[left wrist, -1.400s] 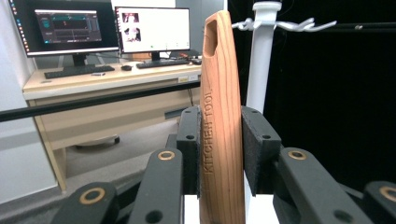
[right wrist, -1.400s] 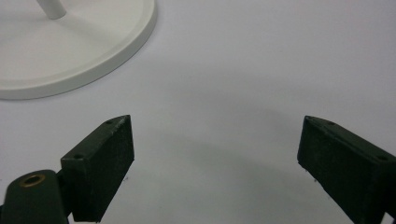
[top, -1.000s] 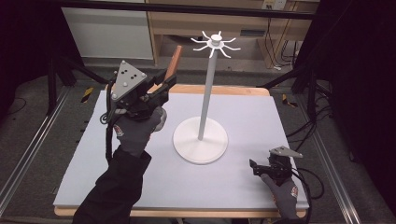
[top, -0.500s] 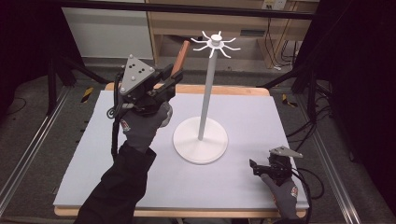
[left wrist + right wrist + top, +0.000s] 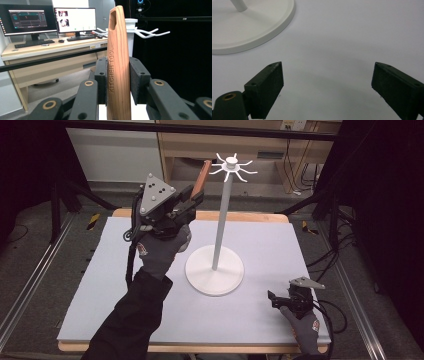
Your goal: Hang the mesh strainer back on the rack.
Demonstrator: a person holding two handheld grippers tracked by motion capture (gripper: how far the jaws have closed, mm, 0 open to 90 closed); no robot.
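A white hook stand rises from the table. The left gripper pinches a wooden handle raised beside the stand's hooks, long axis near upright, slotted end up. The right gripper rests spread apart near the base.

Grained wooden handle; smooth white stand; matt table.

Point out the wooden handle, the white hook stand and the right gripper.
wooden handle (image 5: 117,65), left gripper view: its middle, between the jaws.
white hook stand (image 5: 222,210), high view: its pole.
right gripper (image 5: 279,299), high view: between its open fingertips.
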